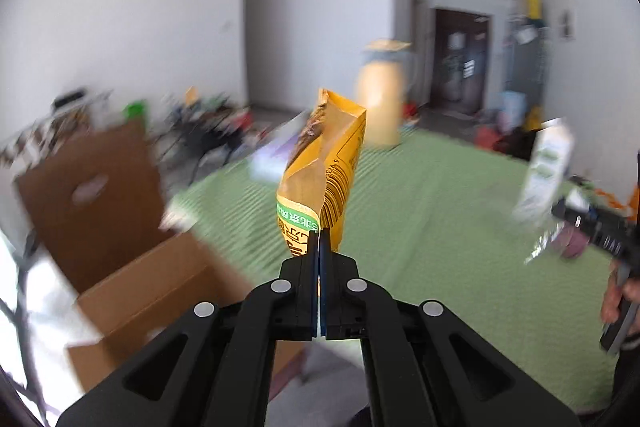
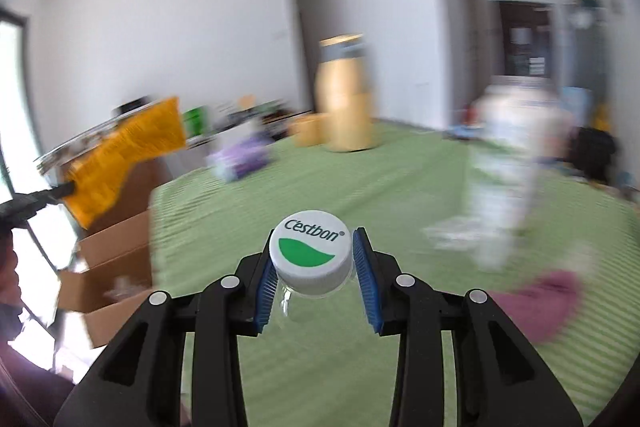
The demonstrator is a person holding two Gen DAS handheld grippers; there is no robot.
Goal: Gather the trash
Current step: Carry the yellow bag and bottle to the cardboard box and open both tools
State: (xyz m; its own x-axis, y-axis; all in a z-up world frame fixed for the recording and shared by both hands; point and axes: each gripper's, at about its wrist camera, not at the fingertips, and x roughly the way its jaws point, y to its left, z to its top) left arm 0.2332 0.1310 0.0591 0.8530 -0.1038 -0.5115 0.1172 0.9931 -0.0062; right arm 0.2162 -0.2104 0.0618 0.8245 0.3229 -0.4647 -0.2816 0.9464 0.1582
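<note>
Orange snack wrapper [image 1: 320, 179] pinched in closed left gripper [image 1: 319, 239]; cardboard box [image 1: 132, 267] at nine o'clock. Right gripper [image 2: 312, 267], part-open, clamps the capped bottle [image 2: 310, 259]. The hasty swing risks flinging either.

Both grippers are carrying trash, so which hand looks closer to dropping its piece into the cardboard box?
Probably left. The left gripper holds the orange snack bag beside the open cardboard box; the right gripper, holding the bottle, is farther away.

At your twelve o'clock a tall yellow cylinder [image 2: 347, 95] stands upright at the far edge of the green striped cover [image 2: 360, 195], with a low yellow tub [image 2: 308, 131] just beside it at its nine o'clock. A crumpled pink cloth [image 2: 548, 303] lies on the cover at your four o'clock. A dark door [image 1: 460, 67] shows in the white wall [image 1: 140, 27] at one o'clock.
</note>
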